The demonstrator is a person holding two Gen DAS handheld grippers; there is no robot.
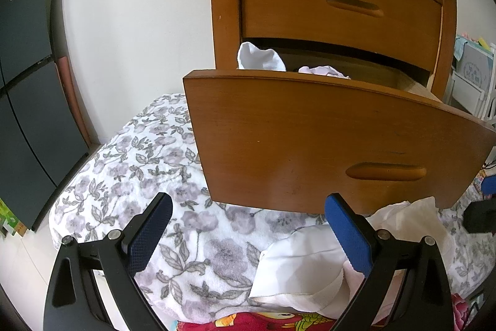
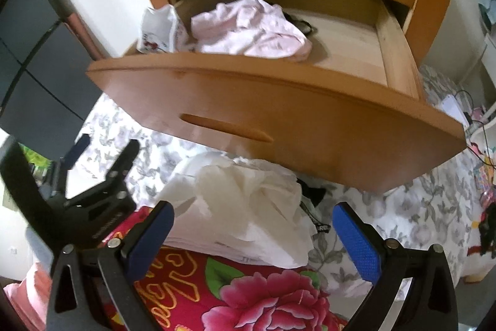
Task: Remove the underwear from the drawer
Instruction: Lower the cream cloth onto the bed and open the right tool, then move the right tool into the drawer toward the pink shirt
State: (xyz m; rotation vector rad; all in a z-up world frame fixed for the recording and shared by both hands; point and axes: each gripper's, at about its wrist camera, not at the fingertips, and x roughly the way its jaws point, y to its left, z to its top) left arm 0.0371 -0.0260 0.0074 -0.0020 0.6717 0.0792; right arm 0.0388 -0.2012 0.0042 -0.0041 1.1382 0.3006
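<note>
Bedroom, floral bed under a wooden nightstand. Lower drawer pulled open: pink underwear bunched inside, behind the drawer front, long axis along it. Right gripper spread, empty, below the front, nearer; left gripper spread, empty.

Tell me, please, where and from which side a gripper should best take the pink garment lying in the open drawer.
Probably grip the raised, bunched fold at the top of the pink garment, coming from above and over the drawer front. The drawer walls block the sides, and the crumpled ridge stands high enough for open fingers to close on. The right gripper is open and empty.
</note>
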